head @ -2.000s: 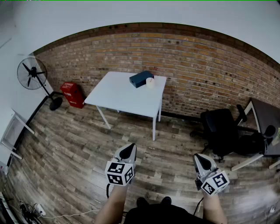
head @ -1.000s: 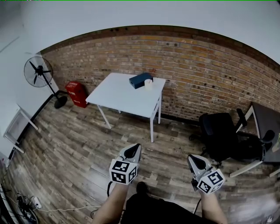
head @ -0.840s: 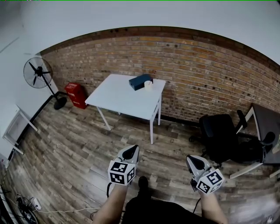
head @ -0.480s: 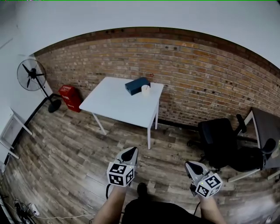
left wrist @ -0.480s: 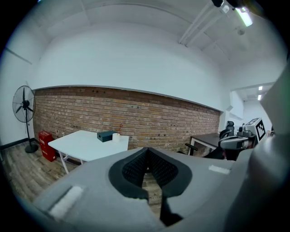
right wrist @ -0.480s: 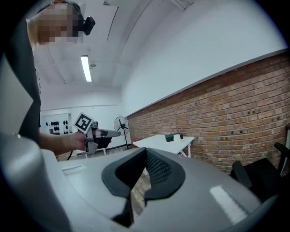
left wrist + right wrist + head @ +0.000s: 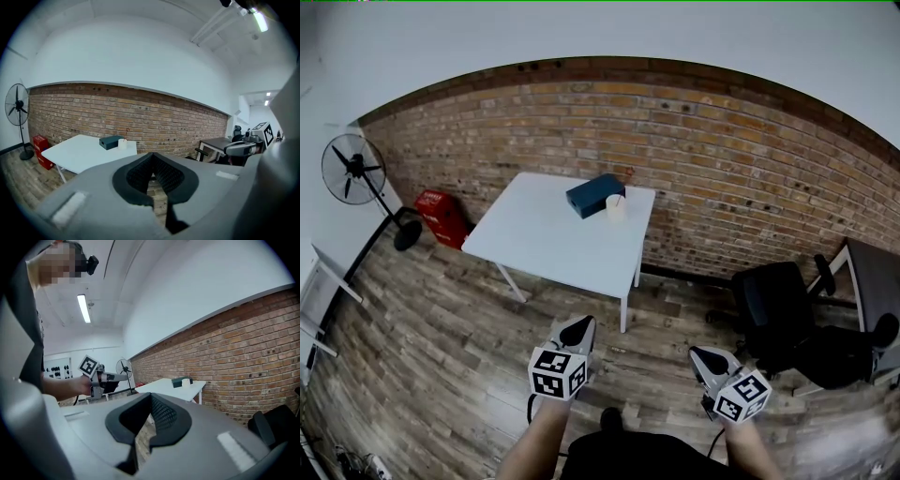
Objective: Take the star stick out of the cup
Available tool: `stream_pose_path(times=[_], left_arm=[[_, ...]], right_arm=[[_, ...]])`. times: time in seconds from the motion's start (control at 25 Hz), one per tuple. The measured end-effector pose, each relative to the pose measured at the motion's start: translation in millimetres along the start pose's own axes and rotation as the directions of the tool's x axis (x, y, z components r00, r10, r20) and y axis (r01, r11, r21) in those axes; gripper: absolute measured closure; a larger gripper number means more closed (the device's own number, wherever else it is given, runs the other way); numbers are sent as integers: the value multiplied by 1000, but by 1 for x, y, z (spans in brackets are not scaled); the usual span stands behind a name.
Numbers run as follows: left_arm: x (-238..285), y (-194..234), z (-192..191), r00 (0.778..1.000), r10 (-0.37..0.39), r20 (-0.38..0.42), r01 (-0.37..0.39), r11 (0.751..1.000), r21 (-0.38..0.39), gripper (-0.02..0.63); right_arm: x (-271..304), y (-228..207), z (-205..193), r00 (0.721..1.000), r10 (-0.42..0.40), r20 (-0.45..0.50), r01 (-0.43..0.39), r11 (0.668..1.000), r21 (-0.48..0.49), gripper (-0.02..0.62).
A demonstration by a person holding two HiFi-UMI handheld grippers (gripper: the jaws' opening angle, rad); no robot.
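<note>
A white cup (image 7: 617, 209) stands on the far right part of a white table (image 7: 546, 239), next to a dark blue box (image 7: 594, 195). A thin stick (image 7: 623, 196) rises from the cup; its red star top (image 7: 126, 131) shows in the left gripper view above the cup (image 7: 123, 144). Both grippers hang over the wooden floor, well short of the table. My left gripper (image 7: 577, 326) is shut and empty, its jaws (image 7: 151, 158) pointing toward the table. My right gripper (image 7: 704, 355) is shut too, with nothing held (image 7: 150, 399); the cup (image 7: 186, 381) is far off.
A brick wall runs behind the table. A standing fan (image 7: 352, 170) and a red crate (image 7: 441, 215) are at the left. A black office chair (image 7: 783, 305) and a dark desk (image 7: 874, 272) stand at the right. Wooden floor (image 7: 441, 356) lies between me and the table.
The table has come somewhat closer and the view has swung right, so the fan sits nearer the left edge. Both grippers stay shut and low.
</note>
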State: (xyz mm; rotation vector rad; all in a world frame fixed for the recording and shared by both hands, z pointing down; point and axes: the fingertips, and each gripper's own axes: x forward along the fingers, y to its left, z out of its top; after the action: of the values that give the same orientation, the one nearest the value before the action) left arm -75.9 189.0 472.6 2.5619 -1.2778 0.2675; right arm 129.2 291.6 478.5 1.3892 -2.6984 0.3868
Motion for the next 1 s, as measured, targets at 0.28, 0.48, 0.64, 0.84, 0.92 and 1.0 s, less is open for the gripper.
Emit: stream_pose_path(times=[0.28, 0.48, 0.64, 0.84, 0.92, 1.0], left_arm=[[14, 55, 25, 999, 6, 48, -4, 1000, -31, 600], [16, 95, 34, 997, 39, 70, -35, 998, -53, 600], [27, 109, 31, 998, 39, 50, -36, 997, -67, 600], [60, 123, 29, 999, 35, 15, -34, 997, -67, 600], [79, 128, 30, 999, 35, 5, -35, 997, -65, 600], [101, 136, 31, 999, 41, -5, -41, 997, -68, 600]], right_arm=[[61, -8, 18, 1000, -2, -7, 2, 1000, 16, 595], [100, -5, 37, 1000, 25, 10, -25, 1000, -1, 595], [123, -8, 34, 999, 44, -15, -44, 999, 11, 595], [153, -36, 31, 999, 52, -12, -51, 997, 53, 595], [168, -52, 33, 998, 59, -10, -59, 997, 59, 595], [185, -72, 35, 997, 71, -10, -71, 995, 64, 595]])
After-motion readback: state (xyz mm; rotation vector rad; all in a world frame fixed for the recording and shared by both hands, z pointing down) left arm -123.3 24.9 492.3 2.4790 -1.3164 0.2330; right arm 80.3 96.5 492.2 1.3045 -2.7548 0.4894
